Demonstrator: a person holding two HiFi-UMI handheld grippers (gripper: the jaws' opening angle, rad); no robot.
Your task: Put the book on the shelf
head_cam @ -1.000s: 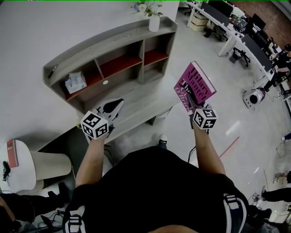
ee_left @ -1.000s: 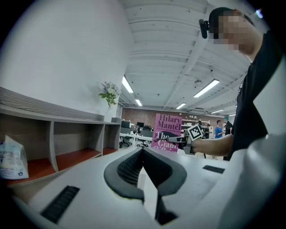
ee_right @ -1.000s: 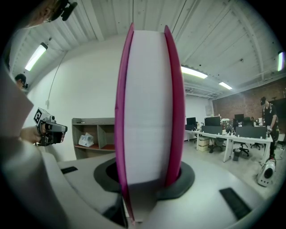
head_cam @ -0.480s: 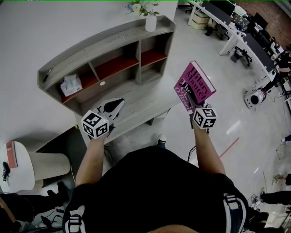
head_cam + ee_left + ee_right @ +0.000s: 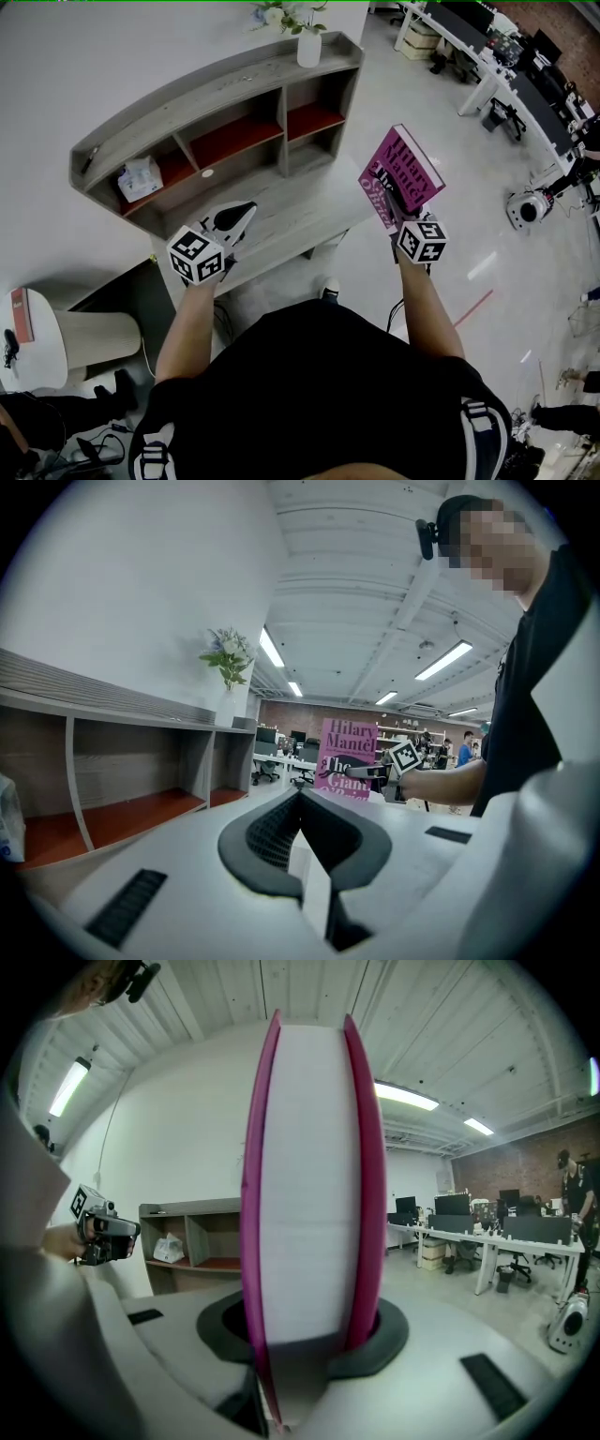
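The right gripper (image 5: pixel 403 212) has its jaws clamped on a pink book (image 5: pixel 405 173), one jaw pressed against each cover near the lower corner. In the right gripper view the white page edge of the book (image 5: pixel 314 1185) faces the camera and rises from the jaws to the top of the frame, so the long axis is roughly vertical and the spine points away from the person. The title end is up. The front cover faces the person's left, and in the left gripper view it shows square-on with the print upright (image 5: pixel 349 750). The book is held in the air above the floor, to the right of the shelf and apart from it. The left gripper (image 5: pixel 240 217) has its jaws closed together with nothing between them, and it hovers over the lower desk board (image 5: pixel 300 208) in front of the shelf. Beyond stands the grey shelf (image 5: pixel 216 89), curved along its top, with red-floored compartments. A tissue pack (image 5: pixel 139 176) lies in the leftmost compartment. A white vase (image 5: pixel 308 47) with flowers stands on the top board at the right end. Office desks (image 5: pixel 511 80) line the far right.
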